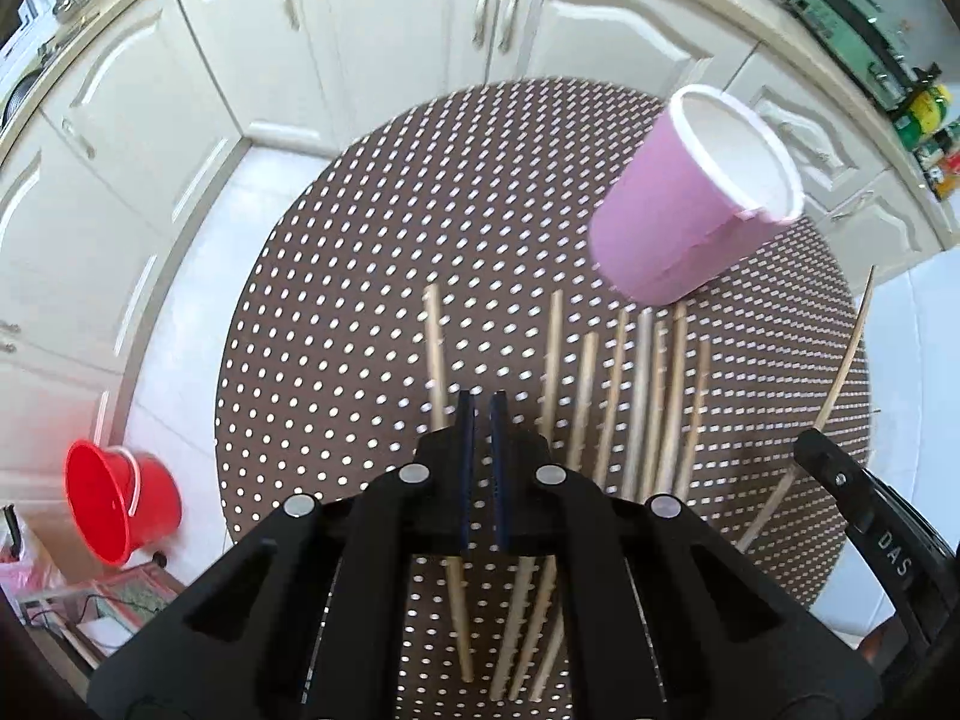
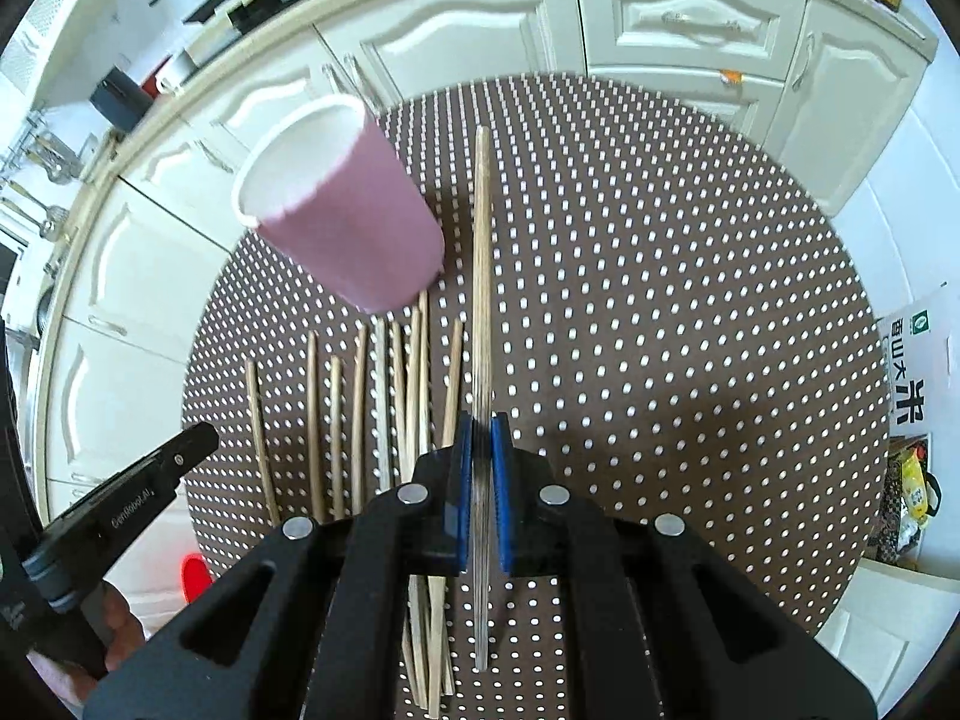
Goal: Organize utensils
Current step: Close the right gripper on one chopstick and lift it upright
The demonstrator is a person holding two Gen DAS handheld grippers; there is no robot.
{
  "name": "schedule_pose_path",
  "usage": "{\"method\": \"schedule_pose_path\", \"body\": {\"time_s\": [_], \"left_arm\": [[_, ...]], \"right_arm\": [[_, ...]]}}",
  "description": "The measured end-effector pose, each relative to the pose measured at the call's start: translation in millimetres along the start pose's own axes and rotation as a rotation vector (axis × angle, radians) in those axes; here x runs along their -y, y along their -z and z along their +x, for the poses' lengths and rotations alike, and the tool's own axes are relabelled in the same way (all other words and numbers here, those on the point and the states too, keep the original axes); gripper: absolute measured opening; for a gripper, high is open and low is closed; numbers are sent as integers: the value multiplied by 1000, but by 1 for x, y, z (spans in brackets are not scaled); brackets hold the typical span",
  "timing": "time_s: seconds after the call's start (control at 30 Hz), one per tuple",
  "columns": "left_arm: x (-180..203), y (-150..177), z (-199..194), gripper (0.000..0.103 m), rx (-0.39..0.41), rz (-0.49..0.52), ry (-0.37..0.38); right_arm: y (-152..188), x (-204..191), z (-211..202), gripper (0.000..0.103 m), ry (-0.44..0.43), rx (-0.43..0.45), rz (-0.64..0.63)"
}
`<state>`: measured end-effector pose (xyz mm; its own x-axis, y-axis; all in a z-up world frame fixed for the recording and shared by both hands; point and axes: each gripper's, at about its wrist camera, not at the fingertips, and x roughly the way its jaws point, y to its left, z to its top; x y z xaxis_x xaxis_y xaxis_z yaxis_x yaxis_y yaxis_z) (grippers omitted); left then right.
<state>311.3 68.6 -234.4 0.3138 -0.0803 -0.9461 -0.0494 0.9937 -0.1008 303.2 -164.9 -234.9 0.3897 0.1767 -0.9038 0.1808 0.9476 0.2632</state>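
Note:
A pink paper cup [image 1: 690, 204] stands on the round brown dotted table [image 1: 360, 276]; it also shows in the right wrist view [image 2: 354, 222]. Several wooden chopsticks [image 1: 642, 396] lie side by side in front of the cup, also in the right wrist view [image 2: 360, 414]. My left gripper [image 1: 482, 405] hovers over the chopsticks' left side, jaws nearly closed with a narrow gap, empty. My right gripper [image 2: 482, 426] is shut on one chopstick [image 2: 482, 240], held above the table and pointing away, right of the cup. That chopstick shows at the right of the left wrist view [image 1: 840, 378].
White kitchen cabinets [image 1: 384, 30] ring the table. A red bucket [image 1: 120, 498] sits on the floor at the left. A rice bag [image 2: 918, 360] and packets lie at the right. The left gripper appears in the right wrist view [image 2: 192, 444].

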Motion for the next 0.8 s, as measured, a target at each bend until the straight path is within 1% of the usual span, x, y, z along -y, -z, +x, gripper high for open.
{"method": "schedule_pose_path", "body": {"time_s": [0.07, 0.13, 0.17, 0.23, 0.27, 0.37, 0.4, 0.5, 0.53, 0.57, 0.6, 0.63, 0.67, 0.7, 0.77, 0.8], "left_arm": [[2, 3, -8, 6, 25, 9, 14], [6, 2, -6, 5, 50, 15, 23], [7, 0, -12, 4, 63, 18, 26], [8, 0, -18, 4, 84, 20, 31], [10, -3, -13, 5, 82, 17, 34], [-3, 2, -9, 5, 53, -5, 76], [-7, 5, -6, 5, 38, -9, 78], [-19, 14, 8, 6, -14, -25, 70], [-24, 19, 16, 7, -51, -32, 74], [-27, 22, 23, 17, -79, -37, 75], [-30, 24, 29, 41, -105, -51, 73], [-33, 27, 33, 53, -110, -74, 77], [-36, 29, 36, 56, -102, -99, 77], [-37, 29, 39, 56, -107, -109, 67], [-36, 30, 52, 56, -147, -104, 51], [-35, 30, 56, 56, -152, -105, 49]], "right_arm": [[-4, 1, -8, 5, -3, 20, -2], [-8, 1, -18, 5, -7, 44, 0], [-8, -1, -24, 5, -12, 54, 1], [-1, -1, -31, 5, -15, 67, 0], [8, 1, -28, 5, -14, 70, -2], [11, 3, -25, 5, -11, 62, 9], [18, 3, -21, 5, -9, 54, 12], [23, 4, -13, 5, -4, 26, 20], [24, 5, -11, 5, 0, 17, 23], [26, 6, -8, 5, 2, 5, 26], [28, 5, -5, 5, 3, -5, 29], [29, 6, -2, 5, 6, -15, 31], [31, 6, 1, 5, 9, -23, 31], [31, 6, 3, 5, 11, -30, 30], [31, 5, 7, 5, 17, -45, 29], [30, 3, 9, 5, 18, -51, 29]]}}
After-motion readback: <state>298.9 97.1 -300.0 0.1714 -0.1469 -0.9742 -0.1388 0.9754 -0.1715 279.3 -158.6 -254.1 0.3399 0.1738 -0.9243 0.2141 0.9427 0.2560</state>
